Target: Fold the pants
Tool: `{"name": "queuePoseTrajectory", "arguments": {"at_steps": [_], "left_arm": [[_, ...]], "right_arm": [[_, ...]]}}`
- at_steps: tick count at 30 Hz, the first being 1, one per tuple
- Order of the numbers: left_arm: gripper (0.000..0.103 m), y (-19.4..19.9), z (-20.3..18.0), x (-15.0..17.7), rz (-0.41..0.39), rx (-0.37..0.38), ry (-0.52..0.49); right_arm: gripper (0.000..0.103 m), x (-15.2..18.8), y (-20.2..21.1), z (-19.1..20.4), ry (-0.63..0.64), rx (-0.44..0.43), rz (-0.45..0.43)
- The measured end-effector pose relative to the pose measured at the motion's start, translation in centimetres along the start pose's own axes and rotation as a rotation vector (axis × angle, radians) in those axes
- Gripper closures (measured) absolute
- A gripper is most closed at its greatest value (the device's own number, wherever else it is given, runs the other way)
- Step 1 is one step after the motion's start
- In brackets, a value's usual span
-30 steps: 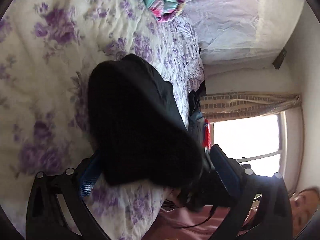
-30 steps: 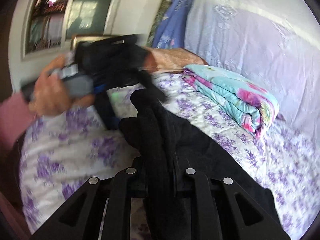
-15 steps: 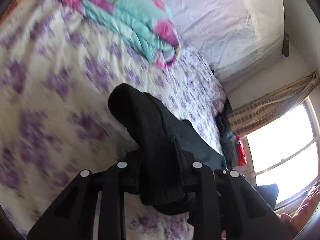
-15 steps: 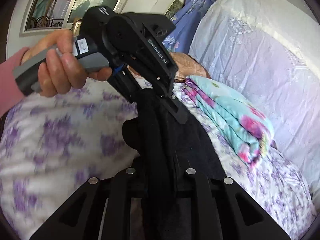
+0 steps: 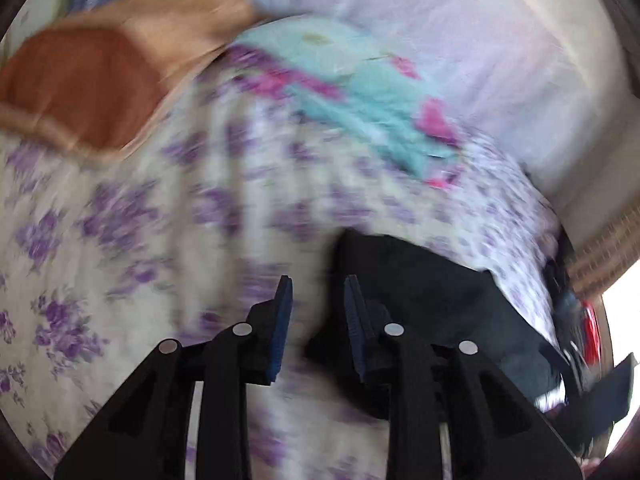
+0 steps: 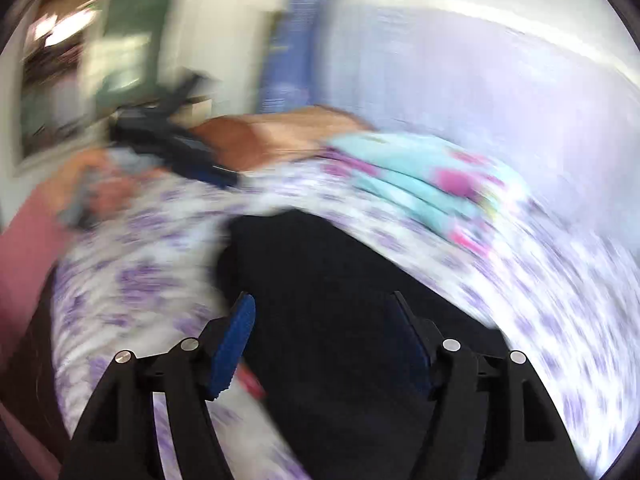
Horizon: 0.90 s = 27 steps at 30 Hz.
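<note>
The pants (image 6: 340, 320) are matt black cloth, seemingly soft, though blur hides the weave. The bedspread (image 5: 140, 208) is pale cloth printed with purple flowers. The folded blanket (image 5: 360, 112) is turquoise-and-pink cloth. The gripper fingers (image 5: 282, 320) are matt black plastic with ridged blue pads.

The pants (image 6: 332, 320) are black and lie bunched in a folded heap on the bed's purple-flowered sheet (image 6: 140, 280), just in front of the folded turquoise and pink blanket (image 6: 420, 184). Both views are blurred, so finer folds cannot be made out.
</note>
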<state>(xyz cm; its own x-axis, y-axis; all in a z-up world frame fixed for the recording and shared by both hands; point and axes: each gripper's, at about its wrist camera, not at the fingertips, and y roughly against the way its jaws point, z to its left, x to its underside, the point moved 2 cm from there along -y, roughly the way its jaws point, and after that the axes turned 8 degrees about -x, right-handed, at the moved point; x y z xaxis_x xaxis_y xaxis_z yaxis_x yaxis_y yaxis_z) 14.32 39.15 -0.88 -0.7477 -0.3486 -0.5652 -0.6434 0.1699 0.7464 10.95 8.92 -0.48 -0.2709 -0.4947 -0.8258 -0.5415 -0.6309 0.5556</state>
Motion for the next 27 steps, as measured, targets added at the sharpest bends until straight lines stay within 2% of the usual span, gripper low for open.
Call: {"name": "queuePoseTrajectory", "arguments": {"at_steps": [1,2,3,5,7,8,9,10,12,14,16,17,18,19,21,23,25,26,27], "left_arm": [[0.053,0.7,-2.6,0.5,-0.011,0.052,-0.051],[0.042,0.7,-5.1,1.2,-0.007,0.103,-0.095],[0.033,0.6,-6.8,1.8,0.0,0.137,-0.124],[0.033,-1.3,-11.3,3.8,0.055,0.226,-0.196],[0.033,-4.5,-14.3,5.6,0.127,0.26,-0.229],[0.033,-6.3,-14.8,6.4,0.167,0.23,-0.237],[0.035,-8.3,-14.3,7.4,0.212,0.155,-0.236],[0.053,-9.1,-13.8,8.0,0.224,0.121,-0.237],[0.066,-8.6,-12.3,8.2,0.2,0.13,-0.219],[0.068,-7.3,-9.8,7.7,0.233,0.162,-0.109],[0.067,-5.6,-8.0,7.7,0.228,0.116,-0.058],[0.064,-5.0,-7.8,7.7,0.219,0.083,-0.065],[0.055,-4.5,-8.4,7.7,0.205,0.057,-0.082],[0.039,-3.6,-9.6,7.7,0.18,0.037,-0.11],[0.021,-2.5,-13.4,7.9,0.113,0.075,-0.171],[0.018,-3.0,-17.3,8.3,0.102,0.144,-0.222],[0.017,-5.0,-20.7,9.8,0.14,0.172,-0.304],[0.017,-6.2,-21.3,10.5,0.178,0.154,-0.327],[0.017,-8.0,-21.5,11.9,0.245,0.094,-0.342]], "right_arm": [[0.034,1.5,0.8,-2.2,-0.081,0.039,0.011],[0.034,2.4,1.3,-2.9,-0.126,0.048,0.021],[0.034,4.2,1.8,-4.9,-0.226,0.052,0.04],[0.034,6.3,2.2,-7.2,-0.337,0.044,0.052],[0.034,8.5,2.8,-8.4,-0.4,0.062,0.078],[0.034,9.6,2.8,-9.0,-0.419,0.094,0.112],[0.034,11.2,3.0,-9.7,-0.448,0.129,0.17],[0.034,12.3,3.2,-10.3,-0.469,0.146,0.202],[0.036,14.8,5.3,-11.9,-0.522,0.15,0.208],[0.036,16.3,7.4,-12.8,-0.557,0.15,0.201],[0.036,17.5,9.6,-13.8,-0.58,0.221,0.218],[0.035,17.8,10.6,-14.1,-0.587,0.252,0.221],[0.034,17.5,11.8,-14.2,-0.587,0.276,0.196],[0.034,17.3,12.2,-14.1,-0.582,0.267,0.17],[0.035,16.2,12.3,-13.4,-0.564,0.183,0.099],[0.035,16.0,11.5,-13.0,-0.557,0.125,0.087],[0.034,16.5,9.7,-13.4,-0.556,0.098,0.141],[0.035,17.4,9.1,-13.8,-0.571,0.123,0.2],[0.037,18.0,8.8,-14.5,-0.59,0.121,0.224]]}}
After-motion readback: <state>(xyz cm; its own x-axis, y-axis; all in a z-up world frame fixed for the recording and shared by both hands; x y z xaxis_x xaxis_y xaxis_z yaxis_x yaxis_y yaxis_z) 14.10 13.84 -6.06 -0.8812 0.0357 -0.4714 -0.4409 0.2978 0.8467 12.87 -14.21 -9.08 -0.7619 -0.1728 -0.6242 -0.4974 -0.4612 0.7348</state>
